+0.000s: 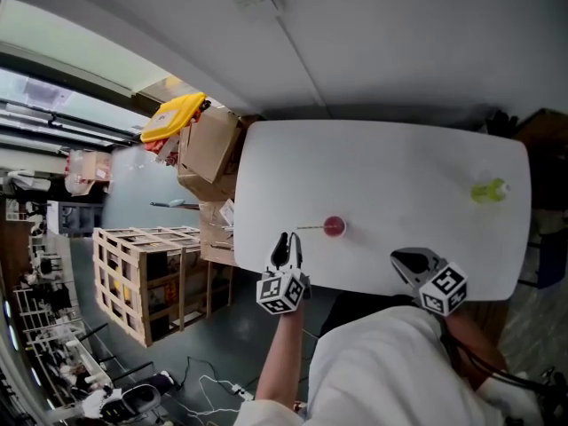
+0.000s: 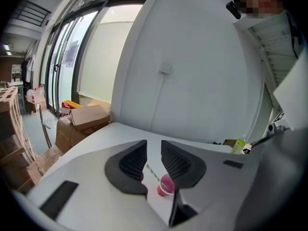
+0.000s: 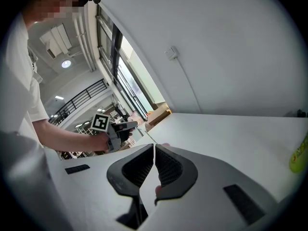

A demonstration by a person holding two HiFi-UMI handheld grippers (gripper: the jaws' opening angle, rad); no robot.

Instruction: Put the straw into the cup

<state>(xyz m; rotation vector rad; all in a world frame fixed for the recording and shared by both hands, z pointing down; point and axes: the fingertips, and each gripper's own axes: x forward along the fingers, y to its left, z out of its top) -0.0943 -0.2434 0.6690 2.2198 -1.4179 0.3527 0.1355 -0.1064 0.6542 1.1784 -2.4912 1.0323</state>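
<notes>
A small pink cup [image 1: 335,228] stands on the white table [image 1: 399,167], near its front edge. A thin striped straw [image 1: 311,227] has one end in the cup and leans out to the left. My left gripper [image 1: 289,242] hovers just in front of the straw's free end, open and holding nothing. In the left gripper view the straw [image 2: 153,172] and cup [image 2: 165,186] show through the gap of my left gripper [image 2: 154,150]. My right gripper [image 1: 401,260] sits to the cup's right, shut and empty. In the right gripper view, my right gripper [image 3: 154,150] hides most of the cup [image 3: 164,146].
A yellow-green bottle [image 1: 490,191] lies at the table's far right. Cardboard boxes [image 1: 209,149] with a yellow thing [image 1: 173,116] on top and a wooden crate [image 1: 146,273] stand on the floor left of the table. The wall is close behind the table.
</notes>
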